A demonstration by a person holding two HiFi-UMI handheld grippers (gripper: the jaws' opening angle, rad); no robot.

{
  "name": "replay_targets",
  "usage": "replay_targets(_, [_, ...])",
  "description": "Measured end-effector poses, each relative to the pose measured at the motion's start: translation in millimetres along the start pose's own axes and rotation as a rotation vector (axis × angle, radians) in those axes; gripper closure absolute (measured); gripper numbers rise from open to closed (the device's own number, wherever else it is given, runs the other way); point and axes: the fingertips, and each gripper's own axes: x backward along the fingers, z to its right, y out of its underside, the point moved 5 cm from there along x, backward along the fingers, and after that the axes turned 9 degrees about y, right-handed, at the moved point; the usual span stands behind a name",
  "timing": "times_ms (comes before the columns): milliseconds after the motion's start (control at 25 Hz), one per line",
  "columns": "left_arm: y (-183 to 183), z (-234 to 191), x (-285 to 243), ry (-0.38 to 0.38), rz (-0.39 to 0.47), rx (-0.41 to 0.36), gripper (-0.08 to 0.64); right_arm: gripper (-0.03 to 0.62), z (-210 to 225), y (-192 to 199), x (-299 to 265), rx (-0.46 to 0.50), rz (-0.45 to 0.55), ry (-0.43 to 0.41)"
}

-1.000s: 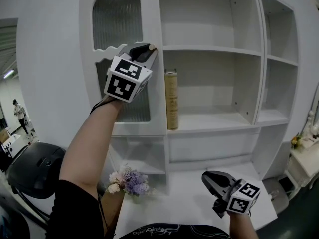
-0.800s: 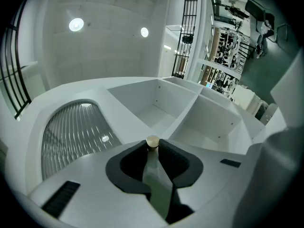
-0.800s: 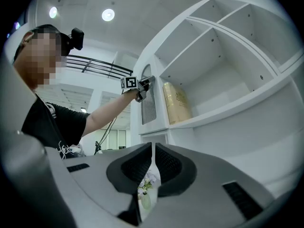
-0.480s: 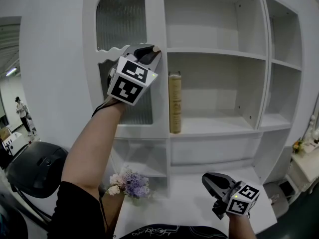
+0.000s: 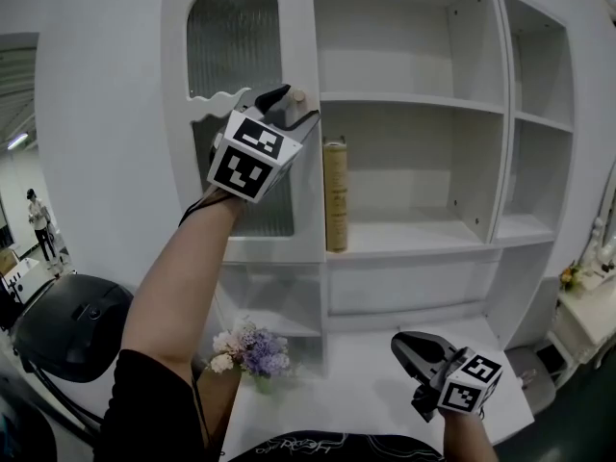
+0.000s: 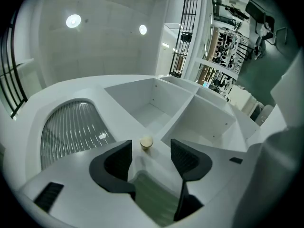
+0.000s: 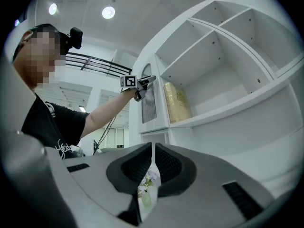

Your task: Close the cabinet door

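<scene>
1. The left gripper (image 5: 294,104) is held up high at the cabinet door (image 5: 303,200).
2. Its jaws are opening. The little round knob (image 6: 146,142) of the door sits between the two tips, but the pads do not touch it.
3. The cabinet door is at the top left of the white cabinet (image 5: 414,94). It has wavy glass with a round top. It lies flat against the cabinet front, so it looks shut.
4. The right gripper (image 5: 414,346) is down low, well apart from the door. Its jaws are together, with only a thin crack between them and nothing held.
5. A tall gold box (image 5: 334,195) stands on the shelf just beside the door's edge. It has small marks on its front, but they are too small to read.
6. A bunch of pale purple and white flowers (image 5: 248,347) sits below the door.
7. The cube (image 5: 245,157) on the left gripper has black and white squares on it, with no letters.
8. The person's black shirt (image 5: 327,448) has white writing on it. It is cut off and cannot be read.
</scene>
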Motion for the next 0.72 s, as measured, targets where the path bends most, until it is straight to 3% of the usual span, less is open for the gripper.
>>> replay_targets(240, [1, 11, 30, 0.075, 0.017, 0.083, 0.252, 0.54, -28, -1, 3, 0.017, -0.009, -0.01])
replay_targets(400, [4, 18, 67, 0.135, 0.068, 0.228, 0.252, 0.54, -52, -1, 6, 0.055, -0.025, -0.006])
replay_targets(720, [44, 96, 170, 0.38, 0.082, 0.548, 0.393, 0.54, -110, -12, 8, 0.109, -0.043, -0.018])
